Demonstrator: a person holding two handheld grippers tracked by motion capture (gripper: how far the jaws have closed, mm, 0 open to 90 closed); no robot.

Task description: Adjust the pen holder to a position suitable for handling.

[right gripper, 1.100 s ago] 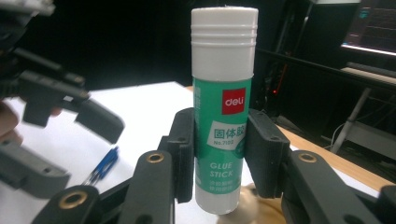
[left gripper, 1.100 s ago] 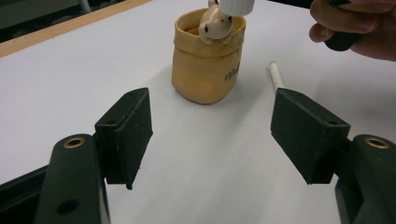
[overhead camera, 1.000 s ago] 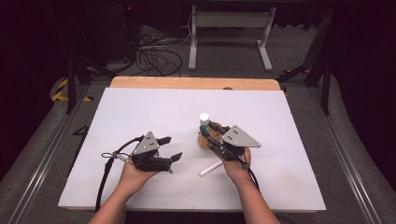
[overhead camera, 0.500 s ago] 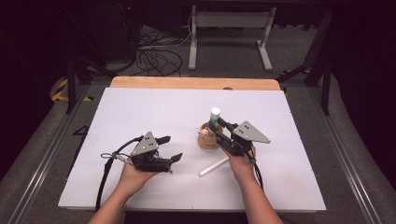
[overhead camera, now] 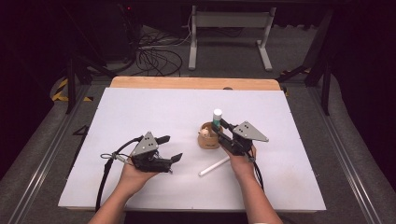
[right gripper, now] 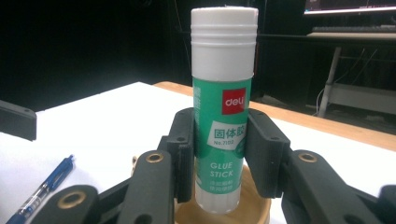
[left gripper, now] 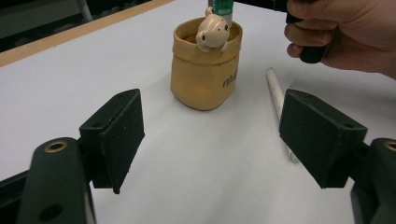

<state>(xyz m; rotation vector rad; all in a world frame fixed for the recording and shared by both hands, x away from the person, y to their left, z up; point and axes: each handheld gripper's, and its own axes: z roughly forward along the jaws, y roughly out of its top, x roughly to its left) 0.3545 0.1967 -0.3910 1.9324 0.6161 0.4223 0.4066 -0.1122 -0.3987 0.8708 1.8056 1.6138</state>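
Observation:
My right gripper (right gripper: 223,156) is shut on a green glue stick (right gripper: 223,107) with a white cap, held upright. Its base hangs just over the mouth of a tan pot (right gripper: 224,217). In the high view the glue stick (overhead camera: 217,117) stands above the pot's (overhead camera: 206,140) right rim, with the right gripper (overhead camera: 222,131) behind it. The pot (left gripper: 203,70) has a small bear figure (left gripper: 212,32) on its rim. My left gripper (left gripper: 210,140) is open and holds nothing, a short way from the pot. In the high view the left gripper (overhead camera: 171,148) rests left of it.
A white stick (overhead camera: 214,166) lies on the white board (overhead camera: 140,107) in front of the pot, by the right hand (left gripper: 345,32). A blue pen (right gripper: 44,189) lies on the board. A wooden strip (overhead camera: 187,83) runs along the far edge.
The right gripper has carried the glue stick to the right, from over the pot's left side to its right rim. The left gripper has stayed put.

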